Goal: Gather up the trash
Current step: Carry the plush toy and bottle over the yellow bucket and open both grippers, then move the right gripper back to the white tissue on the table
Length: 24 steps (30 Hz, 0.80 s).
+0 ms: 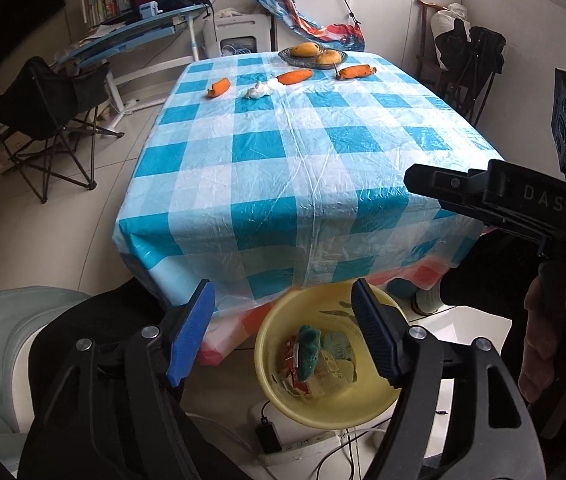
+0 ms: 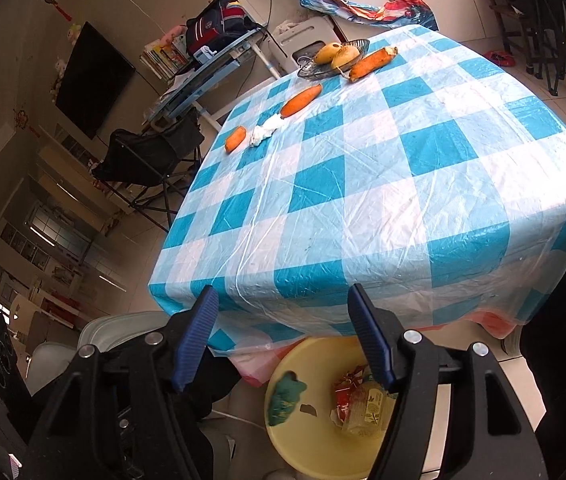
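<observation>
A yellow basin (image 1: 271, 384) (image 2: 279, 436) stands on the floor under the near table edge. It holds a green crumpled piece (image 1: 308, 350) (image 2: 285, 396) and red and clear wrappers (image 1: 335, 364) (image 2: 357, 400). My left gripper (image 1: 283, 336) hangs open above the basin with nothing between its blue pads. My right gripper (image 2: 283, 340) is open and empty too, over the table edge and basin; it shows side-on in the left wrist view (image 1: 483, 196). A white crumpled tissue (image 1: 261, 89) (image 2: 265, 130) lies on the far part of the checked tablecloth (image 1: 283, 168) (image 2: 363, 200).
Three carrots (image 1: 295, 76) (image 2: 301, 101) and a plate of fruit (image 1: 313, 56) (image 2: 335, 58) sit at the table's far end. A black folding chair (image 1: 43, 112) and a desk (image 1: 131, 32) stand left. A power strip (image 1: 299, 446) and cables lie by the basin.
</observation>
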Each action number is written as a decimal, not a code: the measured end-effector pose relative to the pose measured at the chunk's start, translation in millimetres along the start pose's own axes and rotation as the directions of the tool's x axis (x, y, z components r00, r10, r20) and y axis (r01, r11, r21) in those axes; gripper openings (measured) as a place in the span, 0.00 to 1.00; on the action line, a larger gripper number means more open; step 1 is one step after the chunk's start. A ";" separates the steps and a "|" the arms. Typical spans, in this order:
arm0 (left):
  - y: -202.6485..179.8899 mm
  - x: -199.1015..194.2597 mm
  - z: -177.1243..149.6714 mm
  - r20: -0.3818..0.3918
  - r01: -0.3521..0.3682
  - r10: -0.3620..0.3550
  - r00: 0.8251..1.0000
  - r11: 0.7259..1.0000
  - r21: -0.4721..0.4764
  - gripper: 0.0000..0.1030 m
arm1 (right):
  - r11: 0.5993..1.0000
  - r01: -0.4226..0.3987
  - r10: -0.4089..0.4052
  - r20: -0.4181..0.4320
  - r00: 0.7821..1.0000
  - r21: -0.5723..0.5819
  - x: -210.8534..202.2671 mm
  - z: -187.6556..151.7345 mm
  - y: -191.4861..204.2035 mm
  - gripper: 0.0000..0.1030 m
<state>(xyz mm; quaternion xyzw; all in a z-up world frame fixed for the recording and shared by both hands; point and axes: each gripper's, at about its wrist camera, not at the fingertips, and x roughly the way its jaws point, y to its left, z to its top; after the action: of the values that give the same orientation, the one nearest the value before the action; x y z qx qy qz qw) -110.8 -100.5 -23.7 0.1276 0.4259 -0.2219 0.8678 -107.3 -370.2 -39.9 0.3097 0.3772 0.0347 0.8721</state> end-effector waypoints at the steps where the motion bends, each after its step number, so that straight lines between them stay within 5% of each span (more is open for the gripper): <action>1: 1.7 -2.9 1.5 0.011 -0.010 0.010 1.000 1.000 -0.005 0.67 | 1.000 0.004 -0.004 0.005 1.000 -0.006 -0.1 -0.1 1.2 0.64; 12: 23.2 -53.6 19.4 0.233 -0.142 0.165 0.958 0.984 -0.110 0.83 | 0.984 0.067 -0.046 0.125 0.991 -0.166 -15.4 -2.2 29.8 0.67; 24: 33.9 -57.3 21.6 0.244 -0.137 0.171 0.955 0.979 -0.151 0.85 | 0.978 0.072 -0.048 0.124 0.991 -0.198 -10.3 -3.5 35.0 0.68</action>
<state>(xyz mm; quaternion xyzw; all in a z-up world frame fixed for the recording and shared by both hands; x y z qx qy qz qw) -110.2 -64.1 36.1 0.0727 0.3131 -0.1393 0.9366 -111.0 -343.3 -15.4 0.2096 0.3287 0.0280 0.9204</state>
